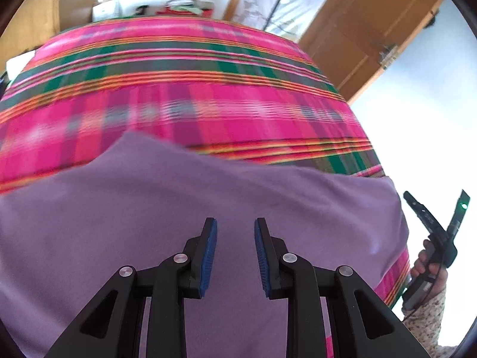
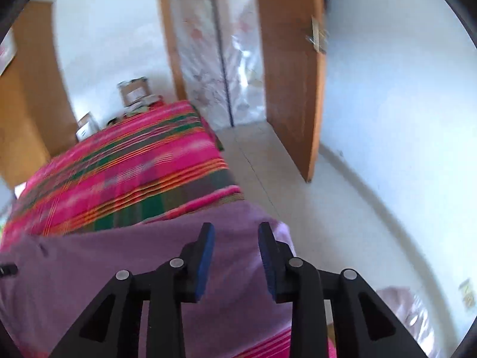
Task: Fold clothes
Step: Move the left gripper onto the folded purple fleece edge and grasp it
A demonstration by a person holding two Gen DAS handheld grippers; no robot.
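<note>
1. A purple garment (image 1: pixel 190 208) lies spread on the near part of a bed covered by a pink striped blanket (image 1: pixel 179 89) — its far edge rises to a soft peak left of centre, and its right side reaches the bed's right edge.
2. The left claw (image 1: pixel 235 250) hovers over the cloth with its blue pads parted and nothing between them. The right claw (image 2: pixel 236 256) is likewise parted and empty above the garment's right end, near the bed's edge.
3. The garment looks light, limp and thin; it will likely drape and wrinkle rather than hold a shape, and should not slip much on the woven blanket.
4. Its long axis appears to run left to right across the bed. Which end is the collar or hem I cannot tell.
5. Good holds, I judge, are the corners or edge — one claw per side, pinching a single layer.
</note>
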